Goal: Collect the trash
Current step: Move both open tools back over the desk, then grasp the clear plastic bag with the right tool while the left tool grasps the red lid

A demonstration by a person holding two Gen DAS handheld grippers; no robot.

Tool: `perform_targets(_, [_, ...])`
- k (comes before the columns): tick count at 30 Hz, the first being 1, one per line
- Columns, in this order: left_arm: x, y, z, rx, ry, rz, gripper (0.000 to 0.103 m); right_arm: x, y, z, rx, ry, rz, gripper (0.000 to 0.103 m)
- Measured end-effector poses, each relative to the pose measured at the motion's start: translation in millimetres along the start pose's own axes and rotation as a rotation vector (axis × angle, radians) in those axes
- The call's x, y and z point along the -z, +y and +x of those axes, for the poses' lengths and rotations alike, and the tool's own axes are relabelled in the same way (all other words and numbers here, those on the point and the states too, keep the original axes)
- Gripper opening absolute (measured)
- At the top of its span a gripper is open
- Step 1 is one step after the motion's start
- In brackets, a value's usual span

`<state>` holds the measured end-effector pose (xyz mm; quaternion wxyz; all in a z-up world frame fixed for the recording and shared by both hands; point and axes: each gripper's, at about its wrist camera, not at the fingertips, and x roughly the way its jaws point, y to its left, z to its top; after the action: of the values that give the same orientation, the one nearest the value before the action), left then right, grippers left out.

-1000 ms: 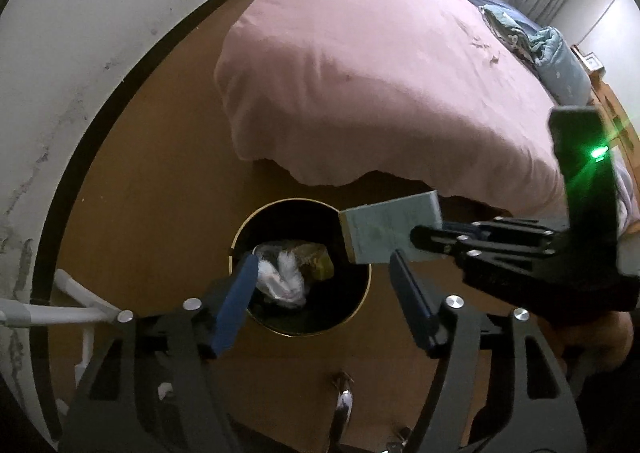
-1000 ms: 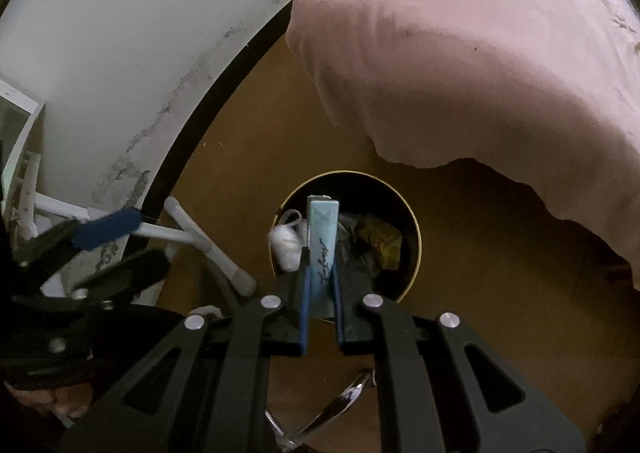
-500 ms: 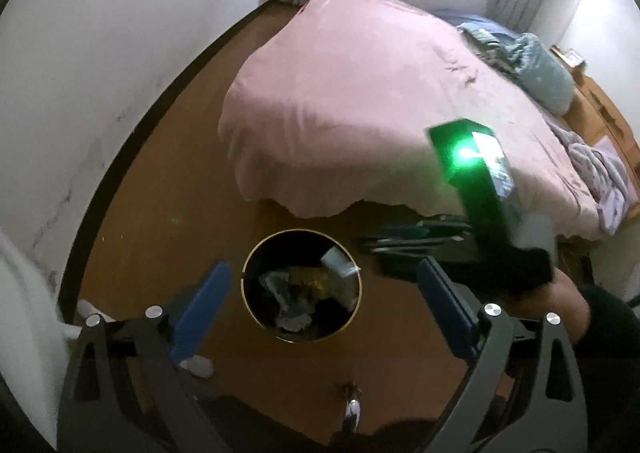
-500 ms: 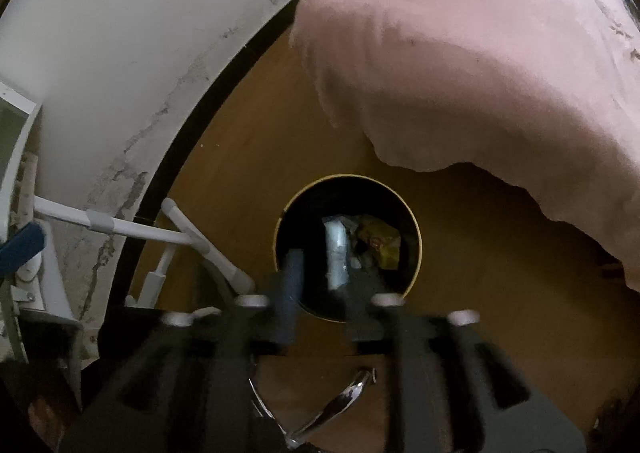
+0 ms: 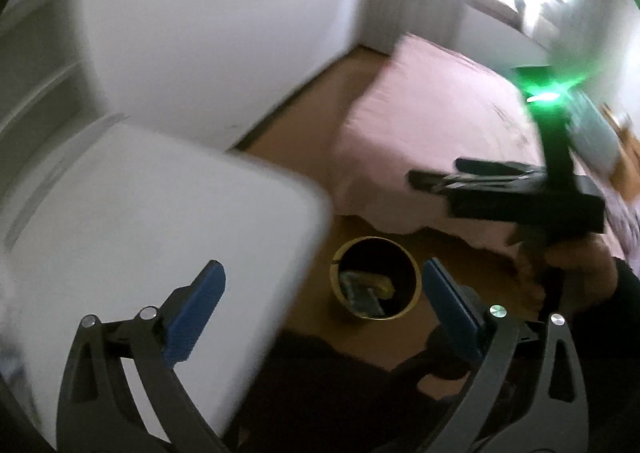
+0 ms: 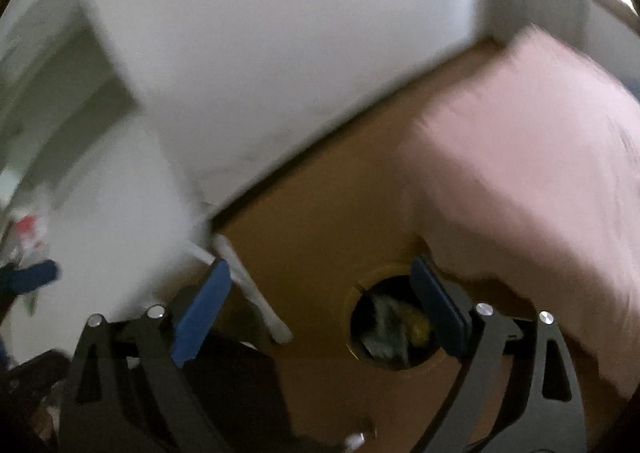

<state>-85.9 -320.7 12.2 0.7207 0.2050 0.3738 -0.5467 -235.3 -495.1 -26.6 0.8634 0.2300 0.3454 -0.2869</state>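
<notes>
While right claw (image 6: 320, 305) opens empty, bin (image 6: 362, 285) below.

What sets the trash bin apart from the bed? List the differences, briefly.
The bin is round and dark with a gold rim; the bed is broad and pink. The bin is far smaller than the bed. The bin is open on top, with trash inside; the bed is covered by a cloth that drapes over its edge. Both stand on the brown floor, close together.
</notes>
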Motion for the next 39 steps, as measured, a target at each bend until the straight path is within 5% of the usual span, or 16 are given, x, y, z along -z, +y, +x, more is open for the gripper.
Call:
perform_targets(6, [55, 119, -78, -0.255, -0.072, -0.28, 0.096, -27, 150, 6, -0.259, 0.007, -0.248, 0.09])
perform_targets(10, [103, 189, -119, -0.394, -0.063, -0.46, 0.096, -24, 249, 29, -0.465, 0.113, -0.36, 0.09])
perform_targets(16, [174, 260, -162, -0.522, -0.04, -0.682, 0.096, -11, 356, 57, -0.588, 0.206, -0.468, 0.09])
perform_targets(22, [205, 291, -177, -0.523, -0.017, -0.745, 0.096, -18, 392, 94, -0.606, 0.276, -0.432, 0.087])
perform_targets(33, [150, 307, -157, -0.513, -0.044, -0.647, 0.096, -34, 424, 158, -0.543, 0.349, -0.456, 0.069])
perform_targets(36, [132, 313, -147, -0.482, -0.045, -0.623, 0.096, -32, 424, 168, -0.582, 0.384, -0.454, 0.042])
perform_targets(37, [123, 315, -143, -0.47, -0.046, -0.606, 0.096, -33, 424, 169, -0.589, 0.384, -0.458, 0.022])
perform_targets(39, [112, 316, -135, -0.472, -0.035, -0.584, 0.096, -37, 415, 166, -0.593, 0.37, -0.427, 0.016])
